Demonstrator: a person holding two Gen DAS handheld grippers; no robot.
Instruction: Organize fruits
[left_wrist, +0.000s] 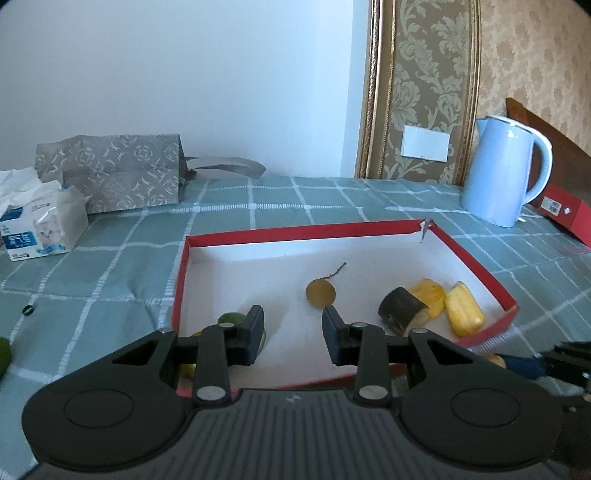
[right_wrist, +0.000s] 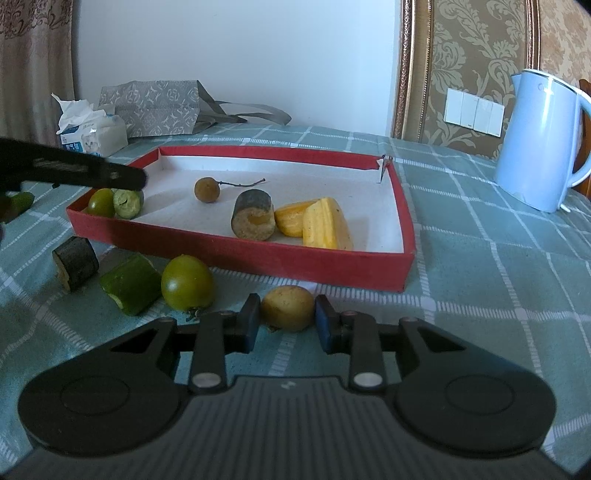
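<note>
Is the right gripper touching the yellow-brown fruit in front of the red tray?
Touching. The right wrist view shows the right gripper with both pads pressed against the sides of the yellow-brown fruit, no gap visible on either side, just outside the red tray.

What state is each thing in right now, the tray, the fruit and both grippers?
Red tray: open, part filled.
Yellow fruit: on the cloth, gripped.
Right gripper: shut on the yellow fruit.
Left gripper: empty, above the tray.
Green tomato: outside the tray.
Kettle: upright.

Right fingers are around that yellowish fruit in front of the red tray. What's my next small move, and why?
Probably lift the yellowish fruit and carry it over the red tray wall: the right gripper looks shut on it, and it is still outside the tray.
</note>
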